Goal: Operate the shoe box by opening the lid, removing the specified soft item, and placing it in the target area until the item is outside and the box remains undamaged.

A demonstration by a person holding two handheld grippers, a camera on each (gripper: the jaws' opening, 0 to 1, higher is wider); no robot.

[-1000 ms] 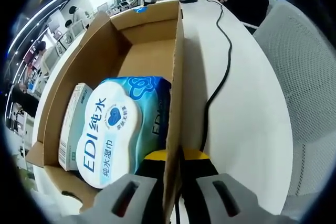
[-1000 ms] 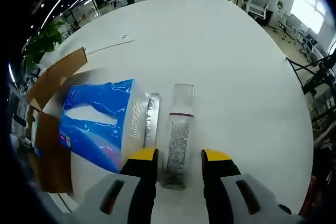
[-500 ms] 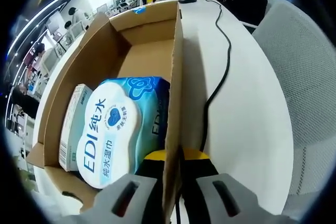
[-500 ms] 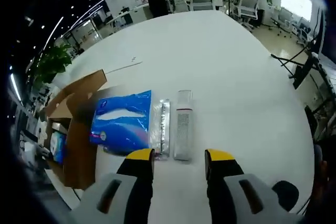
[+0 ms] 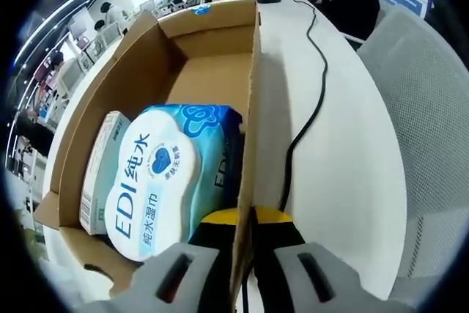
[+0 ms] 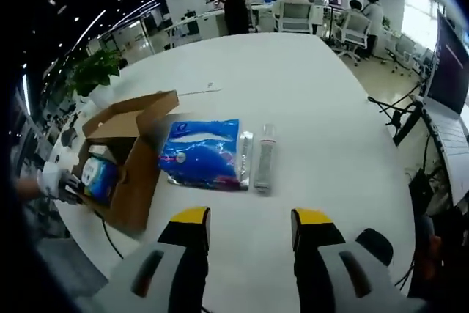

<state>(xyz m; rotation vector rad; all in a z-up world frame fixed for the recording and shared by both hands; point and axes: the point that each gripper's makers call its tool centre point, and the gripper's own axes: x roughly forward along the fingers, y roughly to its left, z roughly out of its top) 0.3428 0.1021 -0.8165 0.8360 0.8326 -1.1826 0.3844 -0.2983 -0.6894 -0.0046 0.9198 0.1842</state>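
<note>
Left gripper view: the left tool (image 5: 245, 219) is clamped on the near end of the right-hand side wall of the open cardboard box (image 5: 253, 108), one yellow-tipped jaw inside and one outside, steadying it. Inside the box a pale blue pack of wet wipes (image 5: 172, 170) lies against that wall, with a small white carton (image 5: 101, 170) just beside it on the far side from the tool. A black cable (image 5: 308, 108) runs along the white table (image 5: 344, 181) outside the box, and a grey mesh chair (image 5: 429, 108) stands past the table's edge.

Right gripper view: the right tool (image 6: 248, 219) hangs over the table with its jaws apart and nothing between them. Well ahead of it, near the middle of the table (image 6: 308, 93), a blue soft pack (image 6: 205, 153) lies flat outside the box (image 6: 132, 174), with a slim clear bottle (image 6: 264, 166) just beside it on the side away from the box. A hand (image 6: 55, 183) shows at the box's outer side.

The lid is open and a soft pack is already out, so I judge the removal step done or nearly so. If more is to come out, the next move calls for bringing the free tool to the box while the left keeps a gentle hold, so the wall does not crease.
</note>
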